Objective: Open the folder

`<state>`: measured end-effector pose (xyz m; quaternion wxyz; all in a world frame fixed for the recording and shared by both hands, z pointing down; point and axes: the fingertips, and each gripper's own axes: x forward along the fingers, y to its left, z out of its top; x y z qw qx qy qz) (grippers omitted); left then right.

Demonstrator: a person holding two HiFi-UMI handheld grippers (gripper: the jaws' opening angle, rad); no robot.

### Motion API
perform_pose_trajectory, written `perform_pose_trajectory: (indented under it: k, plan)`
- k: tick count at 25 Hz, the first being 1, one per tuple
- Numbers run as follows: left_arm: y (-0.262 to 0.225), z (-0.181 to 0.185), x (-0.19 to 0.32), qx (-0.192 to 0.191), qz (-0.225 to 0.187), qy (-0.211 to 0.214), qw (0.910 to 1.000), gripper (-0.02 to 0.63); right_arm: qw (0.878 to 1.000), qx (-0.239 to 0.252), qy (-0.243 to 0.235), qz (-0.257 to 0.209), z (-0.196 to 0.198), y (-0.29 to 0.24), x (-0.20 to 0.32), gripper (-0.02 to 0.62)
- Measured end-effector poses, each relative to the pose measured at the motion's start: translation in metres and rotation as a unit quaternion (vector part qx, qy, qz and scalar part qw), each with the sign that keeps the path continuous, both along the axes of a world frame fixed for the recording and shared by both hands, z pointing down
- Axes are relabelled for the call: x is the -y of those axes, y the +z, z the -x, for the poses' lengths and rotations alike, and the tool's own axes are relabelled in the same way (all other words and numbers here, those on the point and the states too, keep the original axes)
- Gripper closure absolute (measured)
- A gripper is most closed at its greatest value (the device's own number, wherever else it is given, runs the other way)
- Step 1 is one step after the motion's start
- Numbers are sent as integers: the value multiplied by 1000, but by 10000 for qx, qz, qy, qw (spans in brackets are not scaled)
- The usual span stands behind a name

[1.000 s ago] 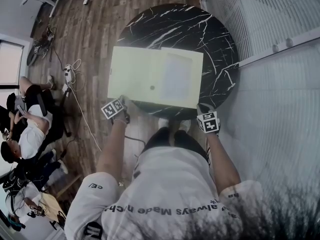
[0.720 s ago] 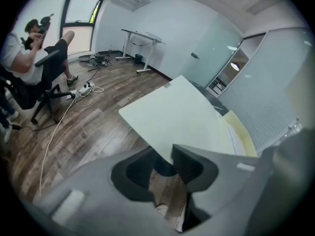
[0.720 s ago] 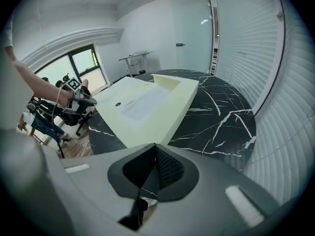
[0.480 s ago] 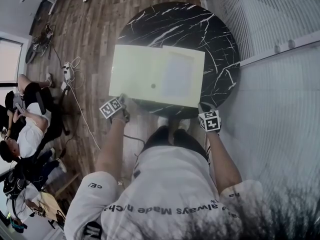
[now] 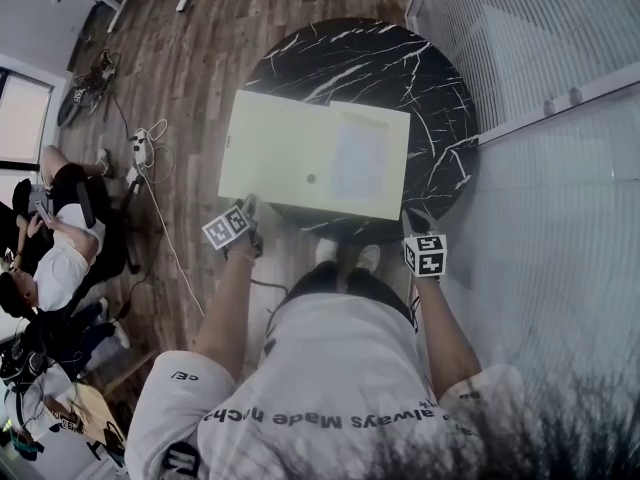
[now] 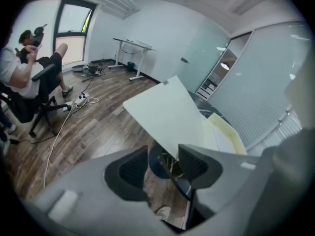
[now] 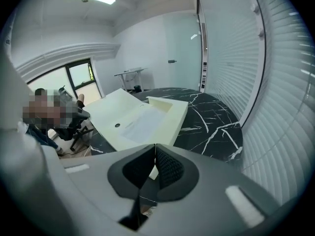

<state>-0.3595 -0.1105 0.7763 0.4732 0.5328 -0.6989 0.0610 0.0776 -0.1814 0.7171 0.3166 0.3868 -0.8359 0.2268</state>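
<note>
Left gripper (image 6: 164,160): my jaws have just been opening and stand released, the pale yellow folder's (image 5: 300,153) corner between them. Right gripper (image 7: 155,157): clenched, empty. Folder lies open on the marble table (image 5: 400,58).

The open pale-yellow folder (image 5: 290,158) covers the middle and lower left of the round black marble table with white veins (image 5: 440,98), leaving bare top only along the upper arc and right side. A white slatted blind wall (image 5: 530,38) closes off the frame's upper right. Left of the table, the brown wooden plank floor (image 5: 190,68) is open, crossed by a white power strip with cables (image 5: 140,148), with seated people (image 5: 60,258) at the far left edge.
</note>
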Motion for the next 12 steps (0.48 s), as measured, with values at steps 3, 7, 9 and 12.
perform_pose_trajectory:
  k: [3,7,9,12]
  plan:
    - [-16,-15,-6,55,-90,100,9999,408,9998,94,2,-198,1,-22,-2,594]
    - [-42,-37,-14,153,-274,190,9993,406,9987,237,-11,-445,3,-53,-4,594]
    - [-58,-47,-18,187,-424,190,9987,408,9979,320,-18,-570,4,-69,-7,594]
    - [-82,-64,-23,230,-685,291,9970,426,9959,442,-50,-784,7,-97,-12,594]
